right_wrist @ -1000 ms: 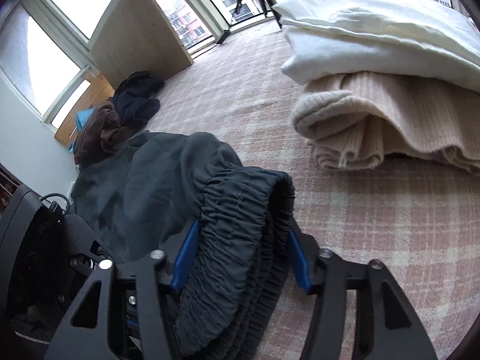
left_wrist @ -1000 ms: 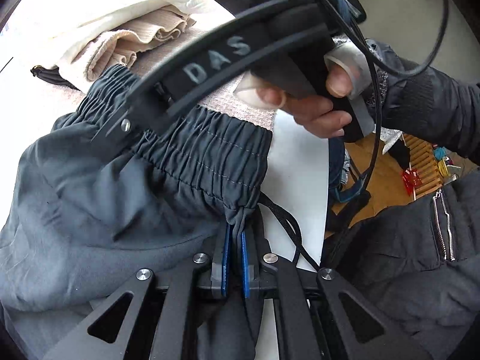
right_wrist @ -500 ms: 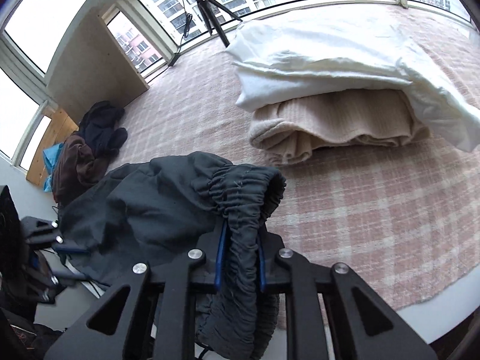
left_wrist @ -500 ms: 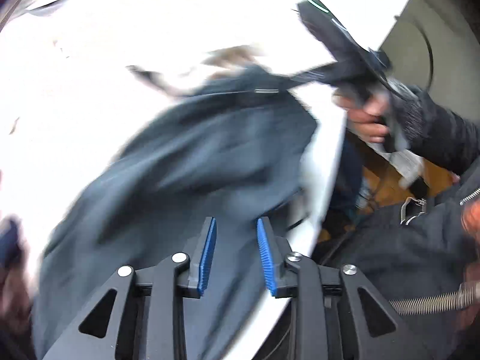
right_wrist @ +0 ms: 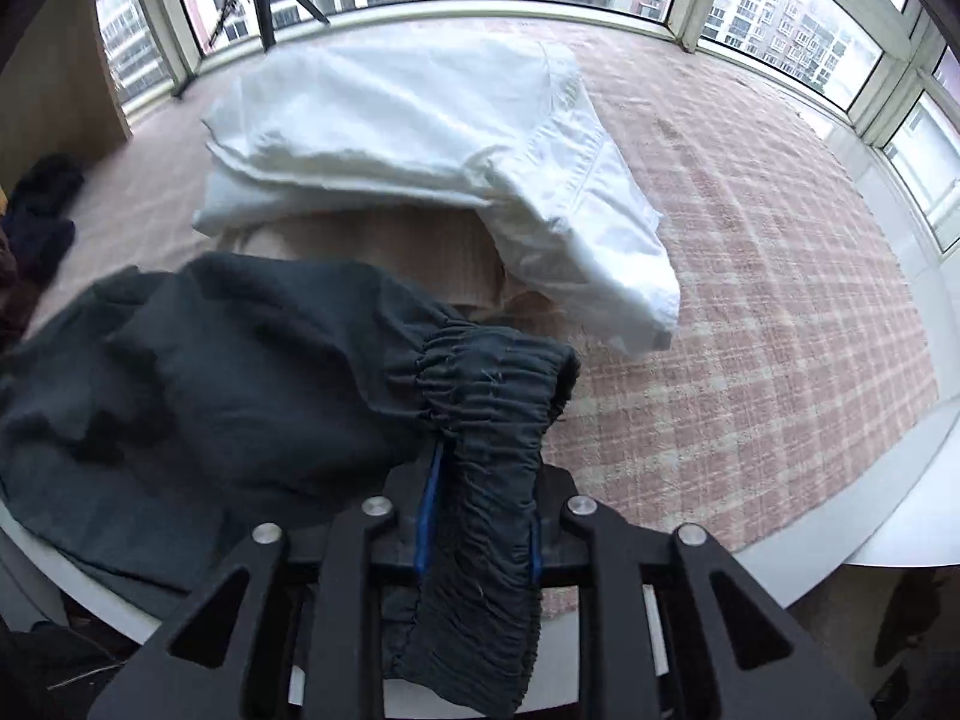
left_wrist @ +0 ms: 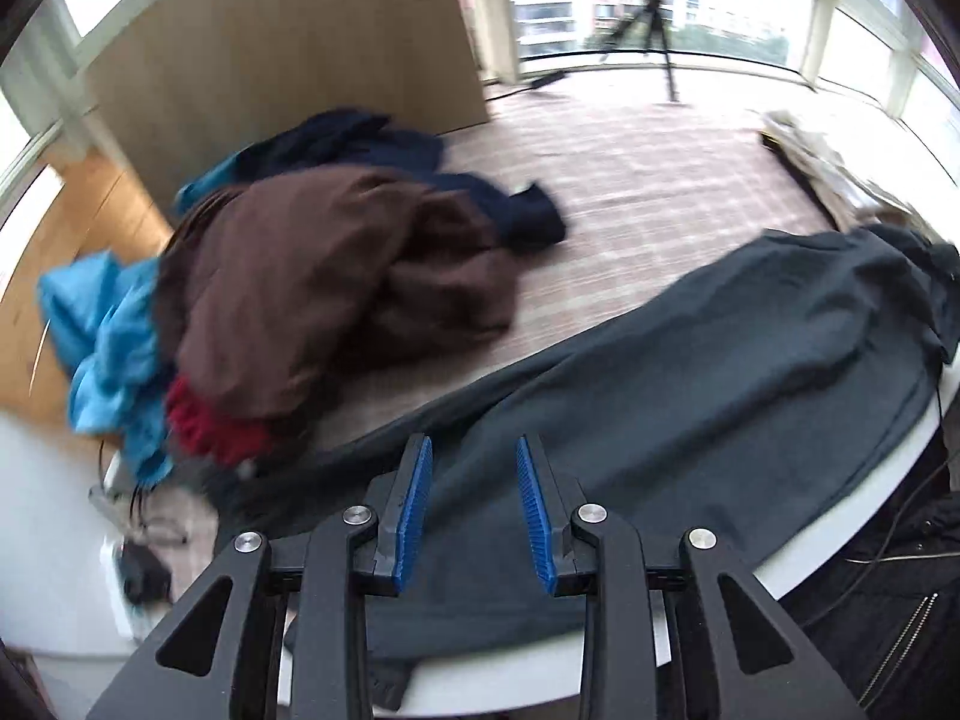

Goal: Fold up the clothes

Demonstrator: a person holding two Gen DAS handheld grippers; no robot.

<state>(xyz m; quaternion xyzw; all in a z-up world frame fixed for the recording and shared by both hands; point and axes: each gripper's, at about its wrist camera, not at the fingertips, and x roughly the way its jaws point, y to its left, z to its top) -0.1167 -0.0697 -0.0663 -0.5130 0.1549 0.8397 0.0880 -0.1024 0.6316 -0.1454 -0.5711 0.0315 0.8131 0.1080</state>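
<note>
L claw (left_wrist: 471,510) now open, off grey trousers (left_wrist: 690,396); R claw (right_wrist: 480,516) opening, waistband (right_wrist: 492,396) between pads.

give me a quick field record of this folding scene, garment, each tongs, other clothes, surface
garment: dark grey trousers, stretched along the near edge of the bed
waistband: elastic, bunched between the right tongs' pads
right tongs: jaws opening, pads still against the waistband
left tongs: pads apart, nothing between them, above the trouser leg
folded stack: white garment on a beige knit
unfolded pile: brown garment, blue garment, navy garment
surface: pink checked bedcover
</note>
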